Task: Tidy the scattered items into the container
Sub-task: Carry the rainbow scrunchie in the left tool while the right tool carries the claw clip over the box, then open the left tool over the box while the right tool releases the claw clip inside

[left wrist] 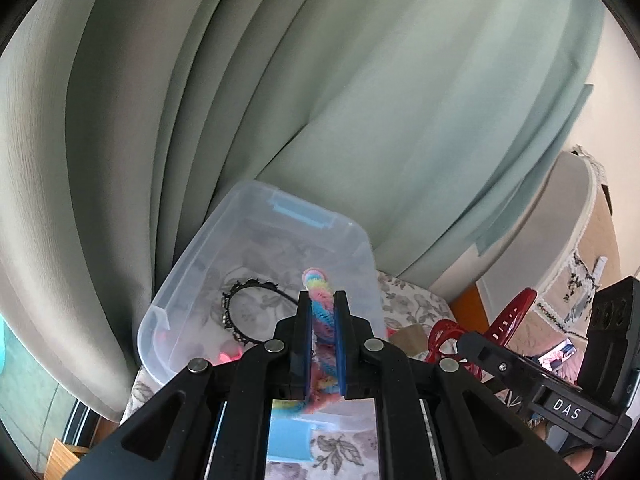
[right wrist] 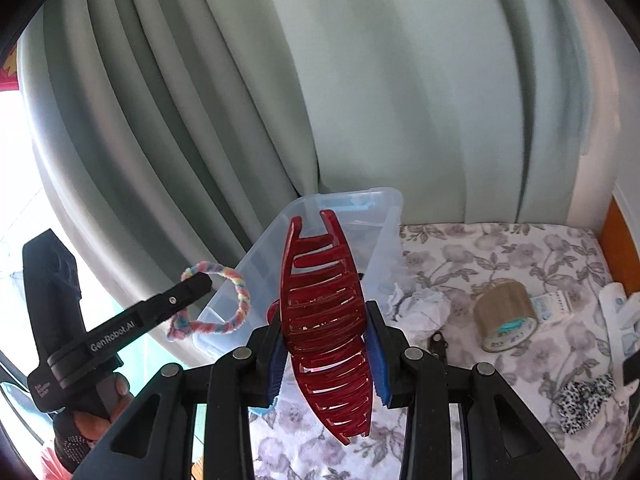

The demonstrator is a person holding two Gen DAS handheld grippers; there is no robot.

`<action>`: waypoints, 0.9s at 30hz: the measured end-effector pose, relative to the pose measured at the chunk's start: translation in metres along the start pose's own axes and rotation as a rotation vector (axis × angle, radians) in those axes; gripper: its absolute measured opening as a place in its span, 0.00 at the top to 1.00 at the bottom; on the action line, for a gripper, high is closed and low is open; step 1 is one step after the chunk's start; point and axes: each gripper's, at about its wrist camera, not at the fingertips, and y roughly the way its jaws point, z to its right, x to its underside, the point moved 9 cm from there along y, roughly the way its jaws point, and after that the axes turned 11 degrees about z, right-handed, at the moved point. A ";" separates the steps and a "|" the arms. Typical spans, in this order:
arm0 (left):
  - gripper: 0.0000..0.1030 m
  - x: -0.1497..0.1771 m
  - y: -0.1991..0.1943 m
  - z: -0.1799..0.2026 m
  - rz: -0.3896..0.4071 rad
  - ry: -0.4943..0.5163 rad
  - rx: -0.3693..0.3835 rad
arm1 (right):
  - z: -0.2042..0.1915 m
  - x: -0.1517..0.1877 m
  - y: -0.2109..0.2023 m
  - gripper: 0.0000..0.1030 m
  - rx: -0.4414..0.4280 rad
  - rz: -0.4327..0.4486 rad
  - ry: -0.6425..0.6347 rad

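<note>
The left gripper (left wrist: pixel 323 320) has its jaws pressed tight on a fuzzy rainbow hair tie (left wrist: pixel 322 312), whose pastel loop sticks up past the blue pads and, in the right wrist view, hangs as a twisted ring beside the tool. It hovers over the near end of a clear plastic box (left wrist: pixel 192 264) with a pale blue latch, which stands on a flowered cloth (right wrist: pixel 500 248) against a grey-green curtain (left wrist: pixel 340 80). Inside the box lies a black beaded headband (left wrist: pixel 240 308), along with something small and pink that is too blurred to name. The right gripper (right wrist: pixel 326 344) is clamped on a big red claw clip (right wrist: pixel 324 308), held upright with its teeth facing the camera (it hides much of the box behind it), just right of the box's near corner. Still loose on the cloth to the right are crumpled white paper (right wrist: pixel 420 300), a roll of brown tape (right wrist: pixel 506 314), a small dark clip (right wrist: pixel 438 340), a leopard-print scrunchie (right wrist: pixel 584 404) and a small white packet (right wrist: pixel 554 304). A hand (right wrist: pixel 100 404) grips the left tool's handle.
</note>
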 end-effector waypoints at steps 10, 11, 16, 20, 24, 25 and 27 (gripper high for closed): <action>0.91 0.008 0.019 -0.025 -0.031 -0.032 -0.021 | -0.013 0.007 0.051 0.63 -0.018 -0.060 -0.009; 0.91 0.009 0.020 -0.026 -0.033 -0.035 -0.022 | -0.013 0.006 0.055 0.63 -0.022 -0.064 -0.007; 0.91 0.011 0.026 -0.034 -0.040 -0.042 -0.034 | -0.021 0.003 0.073 0.63 -0.040 -0.072 -0.019; 0.91 0.015 0.030 -0.039 -0.053 -0.046 -0.040 | -0.027 0.003 0.080 0.63 -0.056 -0.077 -0.018; 0.91 0.018 0.032 -0.041 -0.062 -0.050 -0.042 | -0.032 0.003 0.086 0.63 -0.065 -0.087 -0.026; 0.91 0.018 0.032 -0.042 -0.063 -0.051 -0.043 | -0.033 0.004 0.087 0.63 -0.066 -0.093 -0.030; 0.91 0.018 0.032 -0.043 -0.066 -0.057 -0.047 | -0.034 0.006 0.089 0.61 -0.064 -0.103 -0.033</action>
